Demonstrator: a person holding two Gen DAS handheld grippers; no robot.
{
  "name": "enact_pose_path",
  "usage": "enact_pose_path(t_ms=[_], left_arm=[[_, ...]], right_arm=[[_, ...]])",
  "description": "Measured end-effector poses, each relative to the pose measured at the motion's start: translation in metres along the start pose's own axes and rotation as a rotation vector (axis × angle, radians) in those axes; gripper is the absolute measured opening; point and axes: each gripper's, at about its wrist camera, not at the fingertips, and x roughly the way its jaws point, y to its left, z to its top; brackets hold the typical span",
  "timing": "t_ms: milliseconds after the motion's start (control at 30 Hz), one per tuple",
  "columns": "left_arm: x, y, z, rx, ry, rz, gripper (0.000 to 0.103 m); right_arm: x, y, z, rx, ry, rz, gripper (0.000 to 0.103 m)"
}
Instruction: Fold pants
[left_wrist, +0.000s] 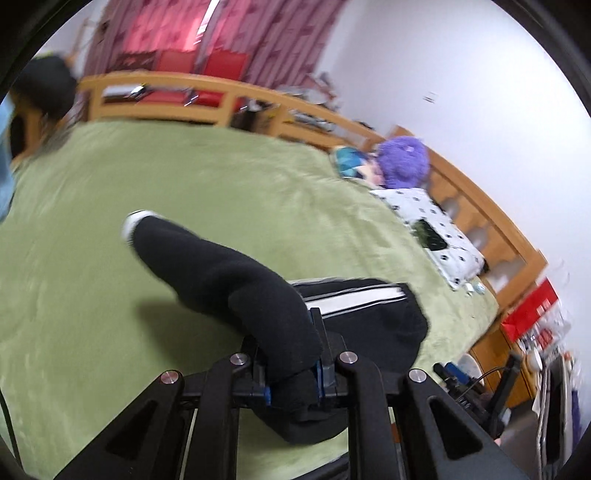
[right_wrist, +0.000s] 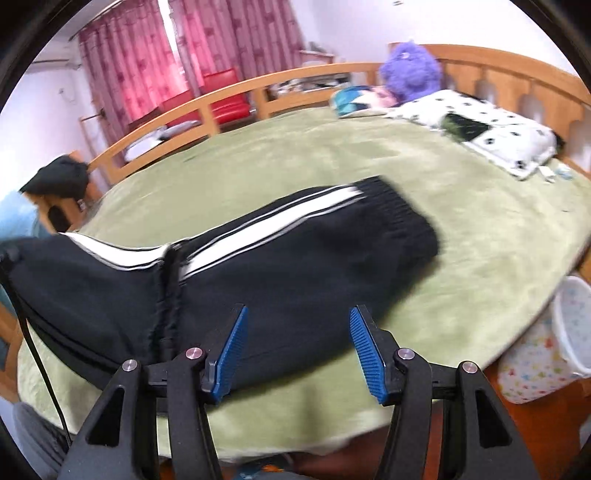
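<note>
the black pants with white stripes down the side lie on the green blanket of a big bed, near the bed's front edge. in the right wrist view the pants are spread flat, with the ribbed cuff end toward the pillow side of the bed and the other end reaching to the left side. the right gripper is wide open, its two blue pads apart, and it holds nothing; it hangs just over the front edge of the pants. the left gripper is closed tight on a thick bunch of the black pants. from that grip one part of the cloth sticks up and out over the blanket, and it casts a dark shadow on the green. the striped part of the pants lies just to the right of that gripper. at the far right corner of the bed there is a white pillow with black spots, and something dark lies on top of it. a fuzzy purple toy sits beside the pillow, against the wooden bed frame. behind the bed hang pink curtains. a white bin stands on the floor by the bed's right side.
</note>
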Motion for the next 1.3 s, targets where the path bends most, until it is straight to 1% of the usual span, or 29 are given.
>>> enact_pose_path(t_ms=[33,100,200,267,300,333,367,400,433,467,500,533,600,667,733,833,900,933,1000,1033,1067,1100,1167,1200,1233,1300], left_arm=[[0.003,-0.017,0.007,0.027,0.000,-0.008,0.015],[0.012,-0.052,0.018,0.075,0.003,-0.032,0.015],[0.048,-0.126,0.032,0.175,0.030,-0.106,0.015],[0.074,-0.164,0.032,0.221,0.057,-0.165,0.015],[0.086,-0.177,0.031,0.236,0.073,-0.193,0.015],[0.104,-0.193,0.030,0.256,0.112,-0.236,0.018],[0.114,-0.200,0.029,0.259,0.137,-0.264,0.020],[0.116,-0.201,0.026,0.252,0.146,-0.281,0.025],[0.118,-0.197,0.024,0.221,0.133,-0.308,0.035],[0.119,-0.193,0.024,0.202,0.116,-0.312,0.042],[0.120,-0.189,0.024,0.192,0.101,-0.304,0.053],[0.117,-0.182,0.023,0.184,0.084,-0.306,0.057],[0.113,-0.168,0.022,0.170,0.064,-0.334,0.059],[0.113,-0.153,0.021,0.146,0.045,-0.264,0.062],[0.114,-0.139,0.018,0.148,0.050,-0.227,0.064],[0.123,-0.113,0.007,0.128,0.090,-0.183,0.067],[0.134,-0.092,-0.007,0.100,0.135,-0.139,0.067],[0.138,-0.081,-0.013,0.083,0.151,-0.124,0.067],[0.150,-0.060,-0.030,0.026,0.206,-0.100,0.067],[0.155,-0.051,-0.037,0.001,0.233,-0.097,0.067],[0.158,-0.044,-0.043,-0.021,0.254,-0.098,0.067],[0.159,-0.038,-0.049,-0.035,0.262,-0.101,0.067],[0.161,-0.029,-0.063,-0.061,0.272,-0.102,0.067],[0.164,-0.027,-0.070,-0.068,0.285,-0.105,0.068],[0.171,-0.028,-0.080,-0.063,0.314,-0.115,0.068],[0.184,-0.031,-0.097,-0.055,0.356,-0.123,0.068]], right_arm=[[-0.002,-0.009,0.002,0.013,-0.007,-0.008,0.056],[-0.002,-0.027,0.004,0.035,0.011,-0.018,0.056],[0.003,-0.053,0.005,0.087,0.041,-0.027,0.056],[0.006,-0.067,0.003,0.108,0.068,-0.030,0.056],[0.007,-0.074,0.002,0.114,0.076,-0.037,0.056],[0.007,-0.081,0.001,0.115,0.078,-0.050,0.056],[0.008,-0.088,0.001,0.111,0.080,-0.068,0.056],[0.008,-0.095,0.000,0.106,0.083,-0.087,0.056],[0.007,-0.102,-0.002,0.105,0.085,-0.101,0.056],[0.006,-0.109,-0.002,0.107,0.086,-0.111,0.056],[0.006,-0.117,-0.002,0.120,0.083,-0.114,0.056],[0.005,-0.124,-0.002,0.136,0.079,-0.106,0.056],[0.010,-0.137,0.001,0.179,0.078,-0.068,0.056],[0.015,-0.140,0.006,0.199,0.070,-0.036,0.056],[0.019,-0.138,0.013,0.198,0.052,-0.018,0.056],[0.023,-0.131,0.024,0.206,0.007,0.039,0.058],[0.031,-0.125,0.032,0.214,0.003,0.096,0.061],[0.037,-0.120,0.037,0.210,0.012,0.111,0.061],[0.051,-0.111,0.045,0.186,0.021,0.101,0.062],[0.060,-0.108,0.046,0.166,0.031,0.075,0.062],[0.071,-0.104,0.045,0.139,0.058,0.025,0.061],[0.080,-0.101,0.042,0.105,0.088,-0.014,0.057],[0.098,-0.095,0.026,0.031,0.146,-0.051,0.055],[0.106,-0.094,0.015,0.017,0.179,-0.063,0.055],[0.110,-0.096,0.006,0.033,0.197,-0.056,0.055],[0.106,-0.104,0.000,0.091,0.195,-0.020,0.055]])
